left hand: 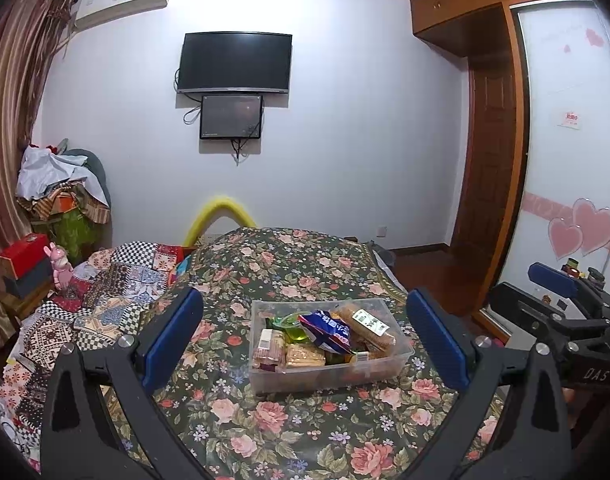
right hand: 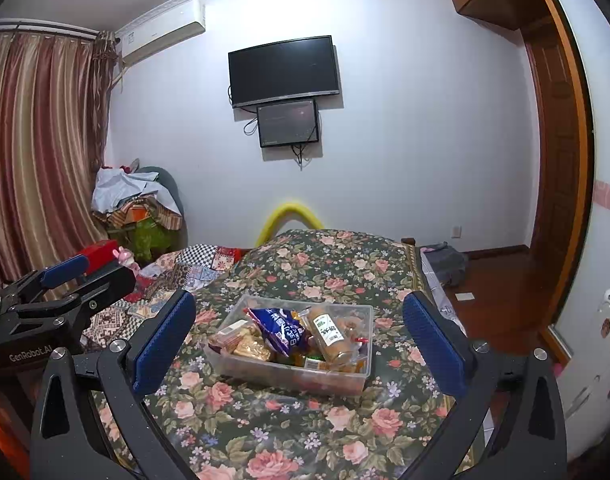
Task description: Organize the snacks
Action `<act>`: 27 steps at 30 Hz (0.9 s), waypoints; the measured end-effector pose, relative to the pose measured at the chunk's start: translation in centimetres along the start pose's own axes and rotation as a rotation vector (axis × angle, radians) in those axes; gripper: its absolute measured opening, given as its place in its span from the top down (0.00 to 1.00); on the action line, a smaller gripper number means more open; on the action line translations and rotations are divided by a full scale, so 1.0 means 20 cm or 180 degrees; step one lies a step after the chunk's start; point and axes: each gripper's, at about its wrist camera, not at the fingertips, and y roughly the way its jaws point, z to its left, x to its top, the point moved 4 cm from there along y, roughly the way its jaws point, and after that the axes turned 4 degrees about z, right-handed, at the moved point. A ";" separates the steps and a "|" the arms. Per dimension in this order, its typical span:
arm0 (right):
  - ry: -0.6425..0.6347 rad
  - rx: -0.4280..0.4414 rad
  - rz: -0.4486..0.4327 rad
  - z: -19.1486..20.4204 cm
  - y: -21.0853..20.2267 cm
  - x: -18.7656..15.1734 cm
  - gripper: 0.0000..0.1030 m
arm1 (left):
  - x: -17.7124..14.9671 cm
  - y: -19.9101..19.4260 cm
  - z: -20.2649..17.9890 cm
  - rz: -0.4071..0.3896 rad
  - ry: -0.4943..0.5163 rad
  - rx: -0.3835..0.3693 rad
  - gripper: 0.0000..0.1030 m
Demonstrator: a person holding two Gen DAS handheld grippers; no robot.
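Note:
A clear plastic bin (left hand: 403,350) (right hand: 363,376) stands on a surface under a dark floral cloth (left hand: 289,272) (right hand: 325,264). Several snack packs fill it: a blue bag (left hand: 329,330) (right hand: 283,326), a cracker sleeve with a green-white label (left hand: 367,322) (right hand: 331,336) and small biscuit packs (left hand: 271,346) (right hand: 247,346). My left gripper (left hand: 305,338) hangs open in front of the bin, its blue pads wide apart with nothing between them. My right gripper (right hand: 299,338) is open too, a little back from the bin. Each gripper shows at the edge of the other's view.
A patchwork quilt (left hand: 105,296) (right hand: 193,268) covers a bed on the left, with a pile of clothes (left hand: 61,184) and a red box (left hand: 23,254) beyond it. A TV (left hand: 235,62) hangs on the far wall. A wooden wardrobe and door (left hand: 493,184) stand right.

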 end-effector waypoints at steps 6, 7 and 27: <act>0.0003 0.0002 0.0001 0.00 0.00 0.00 0.00 | -0.01 -0.01 -0.01 -0.0012 0.0027 -0.0069 0.00; 0.0004 -0.0001 -0.0001 0.00 0.00 0.00 0.00 | 0.00 -0.01 -0.01 -0.0011 0.0026 -0.0081 0.00; 0.0006 0.0003 0.0010 0.01 0.00 0.00 0.00 | -0.02 -0.01 -0.01 0.0035 -0.0003 -0.0124 0.00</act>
